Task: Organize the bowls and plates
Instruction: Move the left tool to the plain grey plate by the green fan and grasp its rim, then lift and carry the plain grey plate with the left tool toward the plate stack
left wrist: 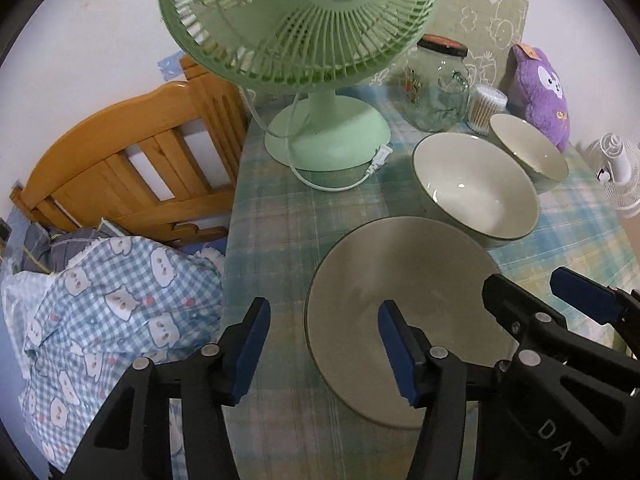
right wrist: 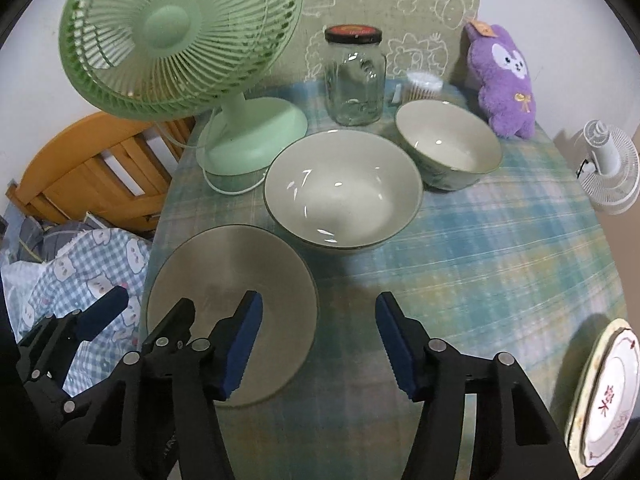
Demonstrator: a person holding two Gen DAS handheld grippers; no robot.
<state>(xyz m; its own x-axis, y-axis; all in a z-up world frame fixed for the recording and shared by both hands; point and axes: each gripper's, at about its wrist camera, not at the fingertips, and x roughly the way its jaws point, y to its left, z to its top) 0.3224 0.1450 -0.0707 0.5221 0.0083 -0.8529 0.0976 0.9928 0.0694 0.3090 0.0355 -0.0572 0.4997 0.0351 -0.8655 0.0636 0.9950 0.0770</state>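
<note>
Right view only: you see a patterned plate (right wrist: 608, 396) at the surface's (right wrist: 480, 240) edge.
Left view only: fan plug (left wrist: 378, 159).
Both tongs: your left tongs (left wrist: 324, 344) and right tongs (right wrist: 318, 344) are released, empty, over the grey plate (right wrist: 232, 280).

Table (right wrist: 460, 264) seen from its near edge. Nearest, toward the left, lies the flat plate (right wrist: 232, 280); directly behind it and slightly right stands the large bowl (right wrist: 344, 196), and behind and right of that the small bowl (right wrist: 448, 148), close but apart. The desk fan (right wrist: 180, 40) stands at the rear left, the jar (right wrist: 354, 80) to its right, the swab box (right wrist: 424, 86) behind the small bowl, the plush toy (right wrist: 506, 84) at rear right. A patterned plate (right wrist: 608, 392) lies at the near right edge. A bed (left wrist: 120, 168) adjoins the table's left side.
</note>
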